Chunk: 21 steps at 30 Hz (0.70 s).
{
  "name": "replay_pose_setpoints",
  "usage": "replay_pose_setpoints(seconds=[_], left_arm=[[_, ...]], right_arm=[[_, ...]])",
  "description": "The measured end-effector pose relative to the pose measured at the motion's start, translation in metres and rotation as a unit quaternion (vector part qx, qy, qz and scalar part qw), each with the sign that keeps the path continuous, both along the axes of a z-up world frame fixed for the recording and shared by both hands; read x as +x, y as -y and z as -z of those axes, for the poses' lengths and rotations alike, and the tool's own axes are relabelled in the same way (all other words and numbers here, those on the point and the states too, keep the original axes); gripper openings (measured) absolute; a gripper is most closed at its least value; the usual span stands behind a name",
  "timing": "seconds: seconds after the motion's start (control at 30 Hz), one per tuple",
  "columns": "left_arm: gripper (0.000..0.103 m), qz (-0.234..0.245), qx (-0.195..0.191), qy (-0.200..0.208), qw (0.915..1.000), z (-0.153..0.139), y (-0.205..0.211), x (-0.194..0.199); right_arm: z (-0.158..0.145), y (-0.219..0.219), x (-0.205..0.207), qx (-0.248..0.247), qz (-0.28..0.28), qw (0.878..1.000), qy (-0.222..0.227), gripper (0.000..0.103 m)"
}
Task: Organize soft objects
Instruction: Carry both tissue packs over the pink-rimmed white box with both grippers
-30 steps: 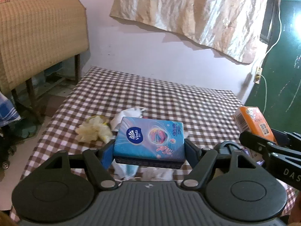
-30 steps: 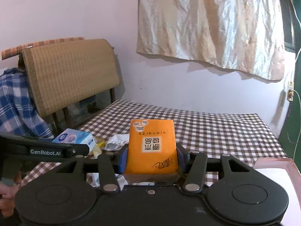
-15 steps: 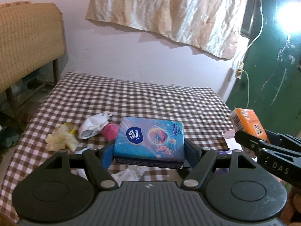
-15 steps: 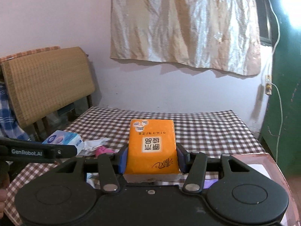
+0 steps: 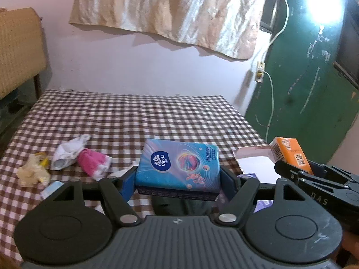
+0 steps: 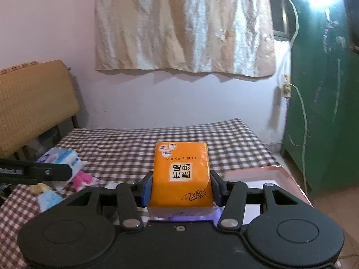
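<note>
While both grippers hang above the near edge of the checkered table [image 5: 139,116], each is clenched on a tissue pack. Left gripper [image 5: 178,180] grips the blue tissue pack [image 5: 179,164] btwn its blue pads, pack lying flat, logo side up, lifted off the cloth. Right gripper [image 6: 179,187] clamps the orange tissue pack [image 6: 181,174] the same way, print upside down to the cam; in the left wrist view that pack [image 5: 290,154] shows at far right, tilted, held over the table's right edge. Under and just past the right gripper sits a pinkish tray [image 6: 276,172] w/ a white inside, at the near right corner of the table. Toward the near left part of the table lie loose soft bits: a pink cloth [image 5: 94,162], a white crumpled cloth [image 5: 67,153] touching it on the left, a pale yellow clump [image 5: 33,172] further left nr the left edge, and a small light-blue piece [image 5: 51,188] close to the near edge. Beige curtain [image 6: 184,27] hangs on the wall behind; green door [image 5: 314,89] at right.
</note>
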<state>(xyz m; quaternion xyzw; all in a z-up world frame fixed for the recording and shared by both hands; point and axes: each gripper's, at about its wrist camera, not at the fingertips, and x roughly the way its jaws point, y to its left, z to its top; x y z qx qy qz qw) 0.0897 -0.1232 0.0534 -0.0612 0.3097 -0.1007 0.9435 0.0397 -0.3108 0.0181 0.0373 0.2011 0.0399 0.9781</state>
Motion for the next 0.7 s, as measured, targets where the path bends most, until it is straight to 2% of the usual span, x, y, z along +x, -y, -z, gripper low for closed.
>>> replay_pose_setpoints(seconds=[0.47,0.7], left_arm=[[0.076,0.064,0.003,-0.012,0.9979,0.015,0.060,0.012],[0.076,0.092,0.006,-0.025,0.9954,0.028,0.095,0.023]], right_arm=[[0.031,0.073,0.000,0.011,0.076,0.997,-0.032,0.061],[0.050,0.106,0.009,0.019,0.086,0.994,-0.057,0.061]])
